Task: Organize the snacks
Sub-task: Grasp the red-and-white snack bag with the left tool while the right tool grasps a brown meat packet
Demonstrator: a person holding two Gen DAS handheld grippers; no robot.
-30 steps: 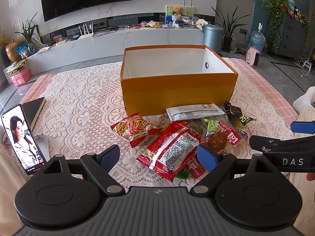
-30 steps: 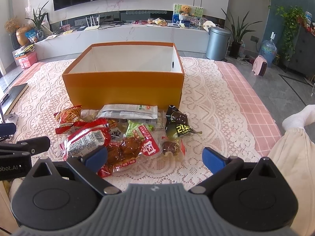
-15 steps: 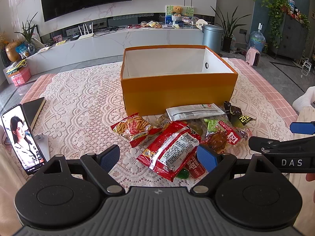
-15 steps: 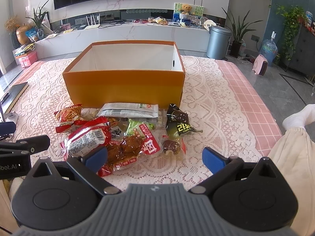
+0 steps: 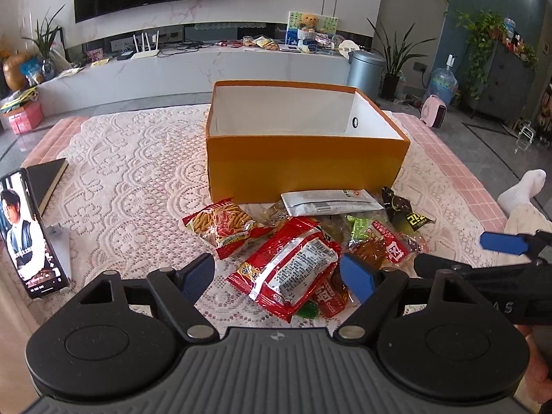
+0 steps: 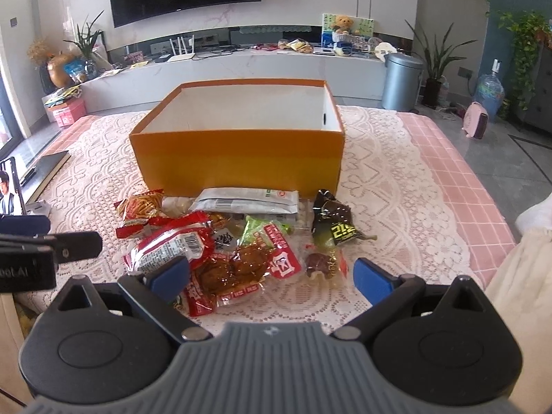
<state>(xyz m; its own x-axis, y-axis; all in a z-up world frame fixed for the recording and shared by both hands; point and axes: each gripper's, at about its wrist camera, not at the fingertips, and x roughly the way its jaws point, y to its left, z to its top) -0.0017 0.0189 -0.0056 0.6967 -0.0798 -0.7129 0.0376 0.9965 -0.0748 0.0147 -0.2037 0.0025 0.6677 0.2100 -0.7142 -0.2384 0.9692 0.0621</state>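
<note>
My left gripper point(image 5: 277, 276) stands wide with nothing pinched, its jaws having just narrowed a little; through the gap I see the big red packet point(image 5: 293, 265) lying on the lace cloth point(image 5: 131, 179). My right gripper point(image 6: 270, 276) is likewise spread and empty, its jaws also just drawn in slightly, framing a clear pack of brown meat point(image 6: 238, 269) and a small wrapped sweet point(image 6: 321, 264). The snacks sit in one loose heap just in front of the orange box point(image 5: 303, 165): a chip bag point(image 5: 224, 224) at the left, a white sachet point(image 5: 327, 203) against the box wall, a dark packet point(image 5: 405, 210) at the right. The box interior looks bare. A phone point(image 5: 29, 234) stands at the far left, a book point(image 5: 46, 181) beside it.
</note>
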